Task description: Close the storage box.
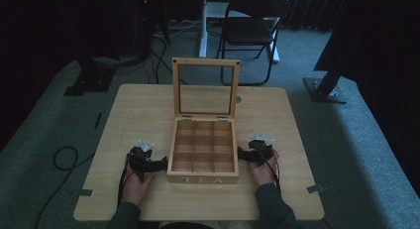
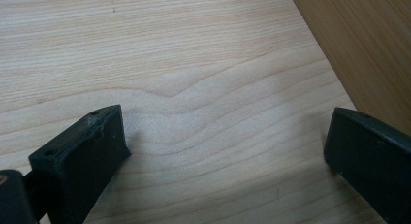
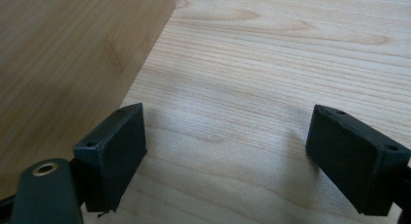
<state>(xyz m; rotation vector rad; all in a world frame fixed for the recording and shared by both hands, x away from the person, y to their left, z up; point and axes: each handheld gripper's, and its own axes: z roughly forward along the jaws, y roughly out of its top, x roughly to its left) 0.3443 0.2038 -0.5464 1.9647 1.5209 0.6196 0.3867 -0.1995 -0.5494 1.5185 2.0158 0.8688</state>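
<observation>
1. High view: a wooden tea box sits at the centre of the table, its glass-paned lid standing upright and its compartments bare. The left gripper rests at lower left of the frame, just beside the box's left wall; the right gripper lies just beside its right wall.
2. Left gripper view: the black jaws stand wide apart over bare table grain, nothing between them. The box's side fills the upper right corner.
3. Right gripper view: the jaws gape wide with nothing held; the box wall takes the upper left, close to the left jaw.
</observation>
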